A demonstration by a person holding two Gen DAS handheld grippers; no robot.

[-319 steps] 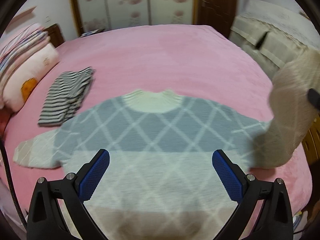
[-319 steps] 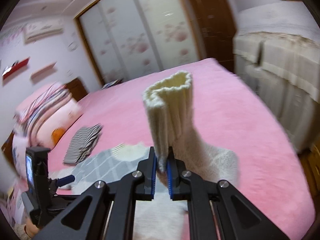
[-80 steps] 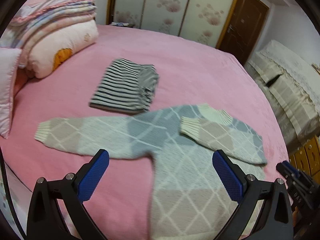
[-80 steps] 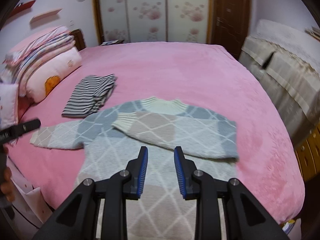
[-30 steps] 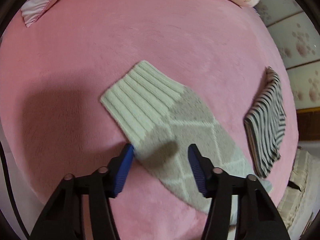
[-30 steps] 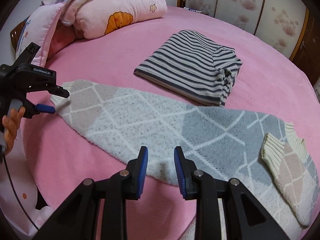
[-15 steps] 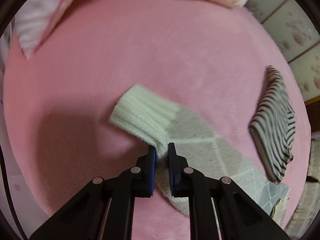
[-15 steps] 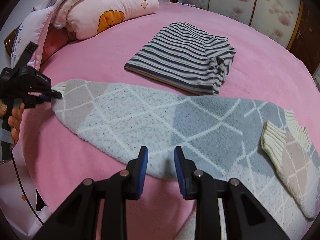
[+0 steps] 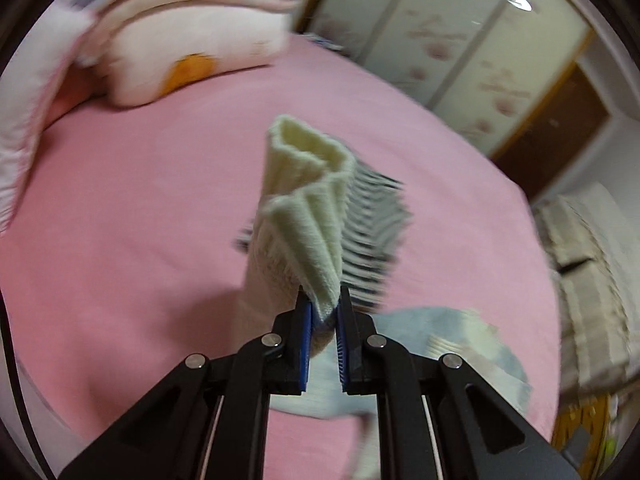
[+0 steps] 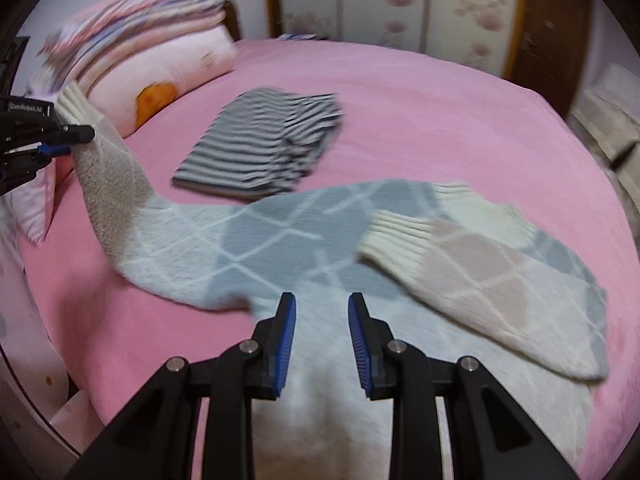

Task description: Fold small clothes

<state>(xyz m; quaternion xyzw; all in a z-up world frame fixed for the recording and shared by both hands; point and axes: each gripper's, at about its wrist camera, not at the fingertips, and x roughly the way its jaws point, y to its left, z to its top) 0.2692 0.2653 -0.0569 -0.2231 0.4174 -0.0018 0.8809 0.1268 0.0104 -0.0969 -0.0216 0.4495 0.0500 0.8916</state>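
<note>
A grey, beige and cream diamond-patterned sweater (image 10: pixel 280 240) lies on the pink bed (image 10: pixel 440 120). Its right sleeve (image 10: pixel 480 276) is folded across the chest. My left gripper (image 9: pixel 323 312) is shut on the cream ribbed cuff (image 9: pixel 308 184) of the other sleeve, which stands up above the jaws. In the right wrist view that sleeve (image 10: pixel 108 184) rises from the bed to the left gripper (image 10: pixel 60 142) at the far left. My right gripper (image 10: pixel 321 312) hovers over the sweater's body, jaws partly apart with nothing between them.
A folded striped garment (image 10: pixel 260 148) lies on the bed beyond the sweater. Pillows and stacked bedding (image 10: pixel 160 52) sit at the bed's left head end. Wardrobe doors (image 10: pixel 380 0) and a brown door stand behind. A beige-covered sofa (image 9: pixel 588 264) is at the right.
The left gripper closed on the sleeve cuff, then lifted it off the bed and swung toward the sweater's body. The right gripper shifted right over the sweater, jaws unchanged.
</note>
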